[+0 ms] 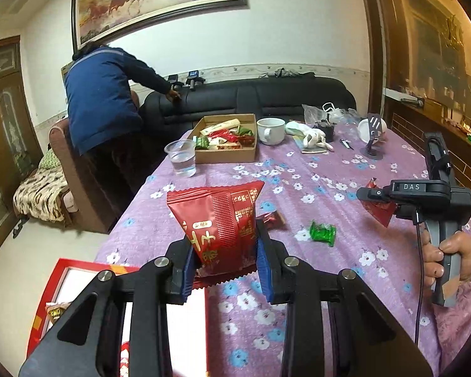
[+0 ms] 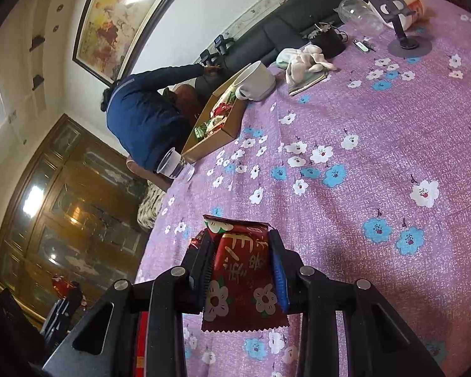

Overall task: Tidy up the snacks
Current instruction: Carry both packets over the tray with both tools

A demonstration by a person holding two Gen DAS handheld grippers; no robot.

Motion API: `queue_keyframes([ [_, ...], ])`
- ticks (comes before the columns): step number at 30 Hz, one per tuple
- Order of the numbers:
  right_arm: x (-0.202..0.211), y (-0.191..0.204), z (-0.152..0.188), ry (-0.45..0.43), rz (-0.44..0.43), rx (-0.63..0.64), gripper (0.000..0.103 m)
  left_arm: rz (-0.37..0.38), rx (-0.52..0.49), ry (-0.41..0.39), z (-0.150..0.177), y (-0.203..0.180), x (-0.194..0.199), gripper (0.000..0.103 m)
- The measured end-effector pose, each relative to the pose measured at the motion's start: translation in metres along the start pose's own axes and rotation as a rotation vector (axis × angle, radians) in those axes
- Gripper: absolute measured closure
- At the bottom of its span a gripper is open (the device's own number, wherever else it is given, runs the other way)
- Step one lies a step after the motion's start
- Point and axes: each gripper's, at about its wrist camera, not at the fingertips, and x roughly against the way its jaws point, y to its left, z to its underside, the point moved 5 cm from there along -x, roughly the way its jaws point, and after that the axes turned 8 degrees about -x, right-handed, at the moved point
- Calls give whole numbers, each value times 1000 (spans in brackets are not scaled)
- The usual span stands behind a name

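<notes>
**Midway, both grippers carrying snacks**

Already we are holding a red snack packet clamped in the left gripper, and a flowered red packet pinched in the right gripper — both lifted above the tablecloth. The cardboard box is filling; a green candy and perhaps one brown sweet are still waiting. Both grippers are angling downward.

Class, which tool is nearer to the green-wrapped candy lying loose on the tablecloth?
Left. The left tool, clamping a red packet, is just beside the green candy; the right tool sits farther off, beyond it.
</notes>
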Motion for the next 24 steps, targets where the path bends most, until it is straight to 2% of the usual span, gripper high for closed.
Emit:
queue_keyframes([
  [7,2,19,15,-24,56,118,70,-1,30,2,15,22,8,73],
  [13,1,66,52,4,21,235,70,-4,64,11,29,45,11,72],
  [16,-6,103,81,55,-45,307,71,-18,93,16,40,62,15,72],
  [24,-49,190,165,248,-233,396,71,-80,163,69,75,108,23,72],
])
